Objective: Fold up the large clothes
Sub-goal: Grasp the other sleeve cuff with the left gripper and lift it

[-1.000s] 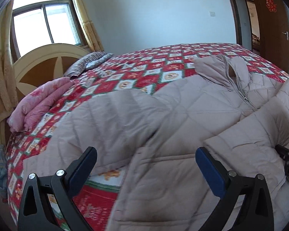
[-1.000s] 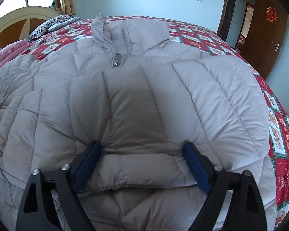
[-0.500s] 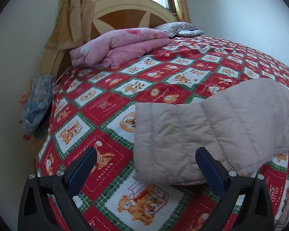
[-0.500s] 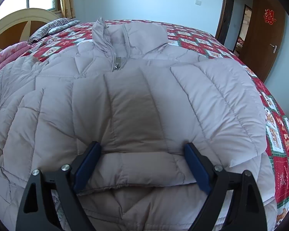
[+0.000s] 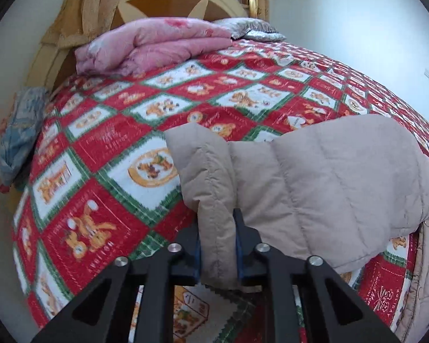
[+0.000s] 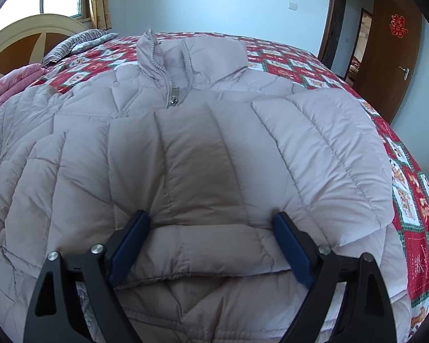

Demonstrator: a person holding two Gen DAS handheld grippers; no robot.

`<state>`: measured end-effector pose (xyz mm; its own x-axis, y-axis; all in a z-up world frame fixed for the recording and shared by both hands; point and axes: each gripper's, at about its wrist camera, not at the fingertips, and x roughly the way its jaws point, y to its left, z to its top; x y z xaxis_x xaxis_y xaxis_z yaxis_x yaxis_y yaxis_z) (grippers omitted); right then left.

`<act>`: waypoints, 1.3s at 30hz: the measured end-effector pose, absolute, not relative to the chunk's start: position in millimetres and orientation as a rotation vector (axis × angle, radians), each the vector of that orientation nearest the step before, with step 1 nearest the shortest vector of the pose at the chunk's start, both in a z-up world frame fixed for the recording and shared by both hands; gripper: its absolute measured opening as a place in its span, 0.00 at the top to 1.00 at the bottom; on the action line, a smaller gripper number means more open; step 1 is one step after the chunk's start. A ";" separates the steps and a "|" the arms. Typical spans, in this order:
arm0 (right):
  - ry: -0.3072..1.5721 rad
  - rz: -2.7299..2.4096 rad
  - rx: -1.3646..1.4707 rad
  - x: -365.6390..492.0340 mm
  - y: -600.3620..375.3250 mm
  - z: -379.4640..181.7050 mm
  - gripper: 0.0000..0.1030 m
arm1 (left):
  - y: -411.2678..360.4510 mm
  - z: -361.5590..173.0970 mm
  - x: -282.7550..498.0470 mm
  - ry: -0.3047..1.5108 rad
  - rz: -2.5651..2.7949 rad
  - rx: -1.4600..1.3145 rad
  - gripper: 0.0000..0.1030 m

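Now, with the left gripper [image 5: 217, 243] pinched tight on the sleeve cuff [image 5: 211, 197] at the jacket's [image 6: 186, 148] outer edge, carry it across over the zipper [image 6: 173, 97] while the right gripper [image 6: 211, 245], jaws wide and empty, steadies the already-folded sleeve below the zipper.
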<state>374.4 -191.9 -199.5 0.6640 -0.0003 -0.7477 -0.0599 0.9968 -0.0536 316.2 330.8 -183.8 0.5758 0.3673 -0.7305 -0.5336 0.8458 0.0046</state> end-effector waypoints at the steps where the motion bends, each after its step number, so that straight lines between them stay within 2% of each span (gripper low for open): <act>1: 0.843 0.034 -0.074 374.3 -192.0 -199.4 0.11 | 328.5 -176.2 315.1 0.777 0.540 -0.208 0.86; 10: 0.813 0.083 -0.024 360.6 -207.6 -180.4 0.12 | 297.7 -57.7 297.0 0.532 0.494 -0.099 0.88; 19: 0.732 0.059 -0.087 321.9 -225.1 -159.9 0.12 | 223.8 26.2 310.4 0.433 0.314 -0.033 0.88; 26: 0.728 0.049 -0.005 315.9 -242.0 -170.6 0.12 | 120.8 25.1 335.4 0.442 0.123 0.044 0.89; 39: 0.748 0.065 0.104 311.2 -258.4 -187.7 0.12 | -66.3 -37.6 371.4 0.520 -0.157 0.188 0.89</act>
<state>311.2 -258.4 -187.7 0.7313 0.0958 -0.6753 -0.0217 0.9929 0.1174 371.4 -66.3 -37.6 0.8564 -0.1014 -0.5063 0.1965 0.9708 0.1378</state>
